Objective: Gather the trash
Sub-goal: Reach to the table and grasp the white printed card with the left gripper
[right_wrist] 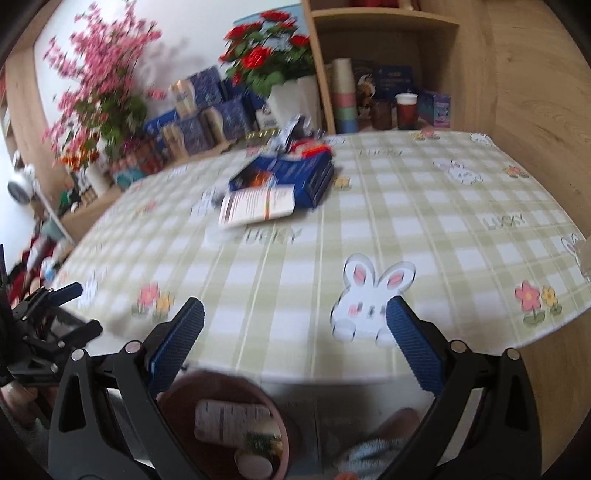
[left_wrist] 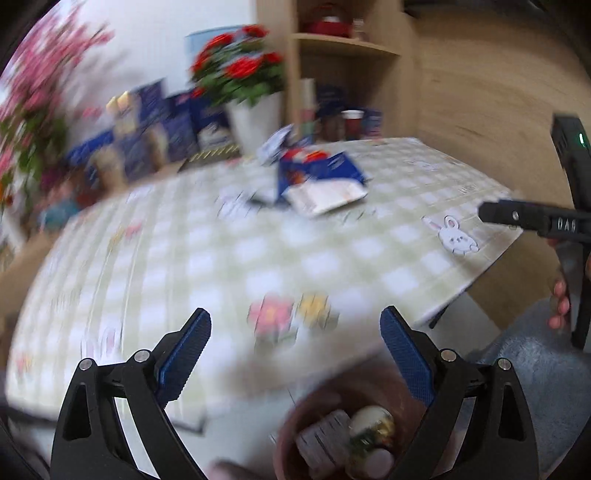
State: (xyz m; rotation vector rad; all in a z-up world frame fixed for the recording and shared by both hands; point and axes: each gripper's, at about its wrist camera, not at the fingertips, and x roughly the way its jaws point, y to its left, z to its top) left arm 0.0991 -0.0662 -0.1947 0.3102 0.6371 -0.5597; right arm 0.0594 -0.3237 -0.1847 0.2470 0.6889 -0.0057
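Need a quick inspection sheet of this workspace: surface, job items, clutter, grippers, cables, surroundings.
Surface: checked tablecloth with rabbit and flower prints.
Job's things: blue packaging and a leaflet at the table's far middle; brown bin below the near edge, already holding trash.
Clutter: nothing seen elsewhere on the cloth.
Grippers: left gripper open, empty; right gripper open, empty.
Cables: nothing seen.
Surroundings: red flowers, pink blossoms, blue boxes, wooden shelf with cups.

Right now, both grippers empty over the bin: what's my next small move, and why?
Probably reach the right gripper forward to the blue box and the leaflet across the checked table: its jaws stand open, and the bin below already holds trash.
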